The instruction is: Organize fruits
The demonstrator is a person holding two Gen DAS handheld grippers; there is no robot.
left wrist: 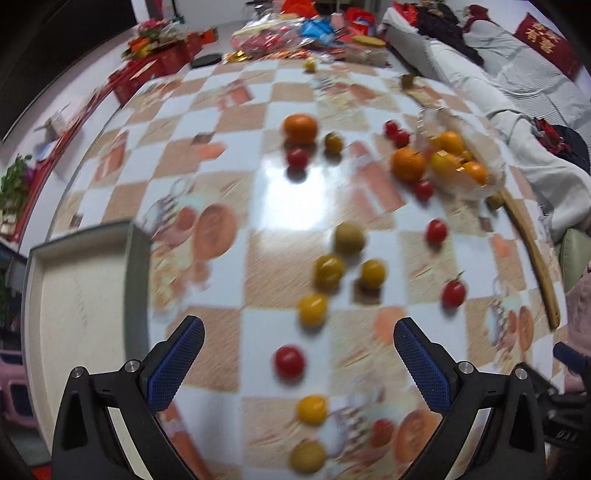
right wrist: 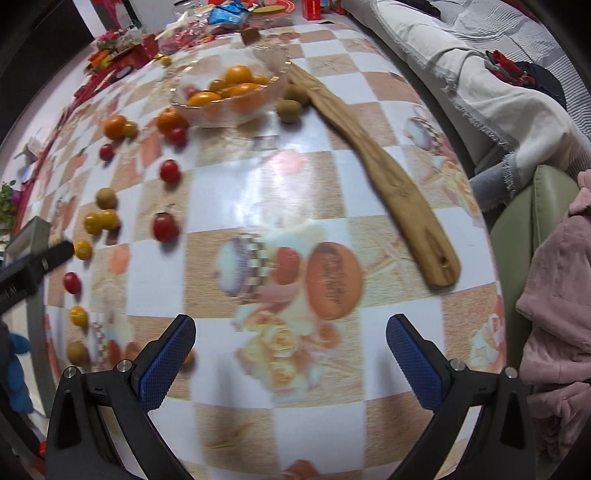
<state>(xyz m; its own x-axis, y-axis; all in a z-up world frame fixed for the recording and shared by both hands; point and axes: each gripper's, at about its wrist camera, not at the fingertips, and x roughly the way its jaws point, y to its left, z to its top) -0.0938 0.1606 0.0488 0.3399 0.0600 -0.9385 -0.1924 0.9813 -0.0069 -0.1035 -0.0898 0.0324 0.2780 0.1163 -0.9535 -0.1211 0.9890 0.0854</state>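
Observation:
Several red and yellow cherry tomatoes, greenish fruits and oranges lie loose on a checkered tablecloth. My left gripper (left wrist: 298, 347) is open and empty, with a red tomato (left wrist: 289, 362) between its fingers and a yellow tomato (left wrist: 312, 309) just ahead. A clear glass bowl (left wrist: 476, 188) with orange and yellow fruits stands at the far right; it also shows in the right wrist view (right wrist: 255, 101). A grey tray (left wrist: 136, 266) with a white inside lies at the left. My right gripper (right wrist: 291, 339) is open and empty over bare cloth.
A long wooden board (right wrist: 391, 173) lies along the table's right side. Two green fruits (right wrist: 290, 109) sit beside the bowl. Packets and red boxes (left wrist: 295, 33) crowd the far end. A sofa with blankets (left wrist: 517, 85) runs along the right.

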